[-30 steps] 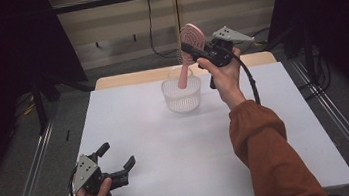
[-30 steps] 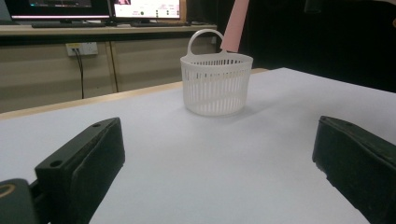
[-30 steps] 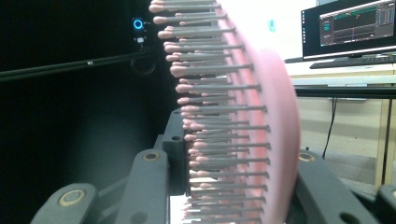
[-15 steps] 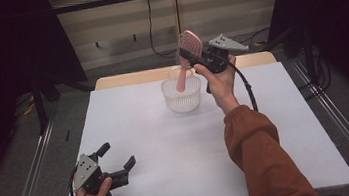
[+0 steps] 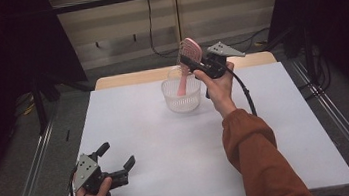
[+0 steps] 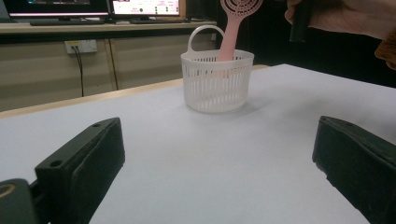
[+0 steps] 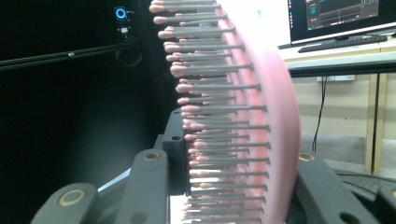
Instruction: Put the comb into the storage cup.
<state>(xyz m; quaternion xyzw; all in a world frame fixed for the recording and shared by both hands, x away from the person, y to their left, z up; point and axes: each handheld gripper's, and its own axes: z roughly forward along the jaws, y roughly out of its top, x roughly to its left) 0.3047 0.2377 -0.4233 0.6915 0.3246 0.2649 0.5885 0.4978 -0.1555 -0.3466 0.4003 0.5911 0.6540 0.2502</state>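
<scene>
A pink hairbrush with grey bristles is clamped by its head in my right gripper, which is shut on it above the far middle of the table. The brush's handle points down into a white slatted basket. In the right gripper view the bristled head stands between the two jaws. In the left gripper view the brush leans out of the basket. My left gripper rests open at the near left of the table, nothing between its jaws.
The white table has a wooden strip along its far edge. Metal rails run down both sides. Monitors sit on a shelf beyond the table.
My right gripper has come down with the hairbrush, so the handle sits deeper in the basket. The left gripper has stayed put.
</scene>
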